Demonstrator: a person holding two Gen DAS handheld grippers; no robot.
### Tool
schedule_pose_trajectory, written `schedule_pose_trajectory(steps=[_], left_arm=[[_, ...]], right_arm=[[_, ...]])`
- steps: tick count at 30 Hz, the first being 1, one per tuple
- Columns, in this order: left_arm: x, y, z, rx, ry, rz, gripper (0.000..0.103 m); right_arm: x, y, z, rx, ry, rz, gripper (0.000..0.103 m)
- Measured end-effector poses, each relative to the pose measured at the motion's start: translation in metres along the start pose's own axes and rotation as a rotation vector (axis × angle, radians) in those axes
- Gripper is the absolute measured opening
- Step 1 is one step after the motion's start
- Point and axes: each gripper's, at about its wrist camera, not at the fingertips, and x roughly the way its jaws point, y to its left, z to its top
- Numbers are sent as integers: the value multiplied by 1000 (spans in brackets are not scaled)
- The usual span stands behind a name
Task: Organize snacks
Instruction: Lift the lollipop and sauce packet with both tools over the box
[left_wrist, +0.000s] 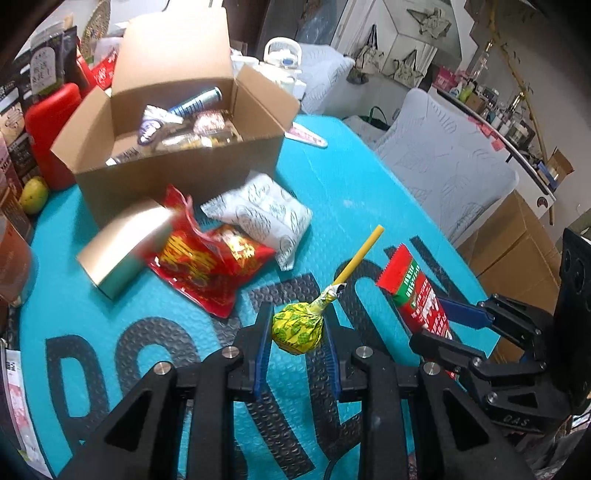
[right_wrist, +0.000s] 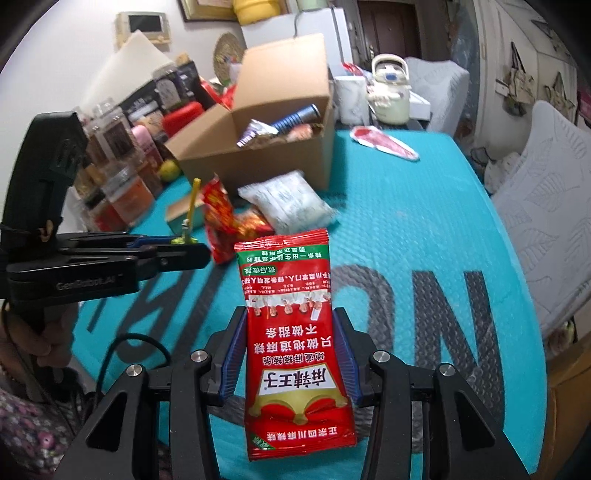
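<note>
A: Step? Both loaded. Left gripper (left_wrist: 295, 328) clamps a round yellow-green foil-wrapped lollipop (left_wrist: 298, 328) on a yellow stick; right gripper (right_wrist: 291, 354) is closed on a flat glossy red-and-green plastic snack sachet (right_wrist: 293, 332).

B: Where are they?

A: Both held above the teal bubble-textured mat (left_wrist: 351, 192), near side. Open brown cardboard box (left_wrist: 177, 122) sits far left, already holding wrappers.

B: Next?

A: Probably carry both over the box rim and release. A crinkly red foil bag (left_wrist: 207, 266) and a white printed pouch (left_wrist: 266, 218) lie in front of the box, not yet packed.
</note>
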Motion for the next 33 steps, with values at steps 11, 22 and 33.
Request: schedule_pose_trajectory(steps=[11,22,33], left_arm=[[-25,7,31,18,-102,-18,25],[-37,14,80,65,-195,-43,25],[-36,36,137,58,-289,-49,25]], right_arm=[[-6,18,36,-34,-77,33,45],[-8,19,91,-36,-157,25,45],[8,12,151,-44,-209,19,45]])
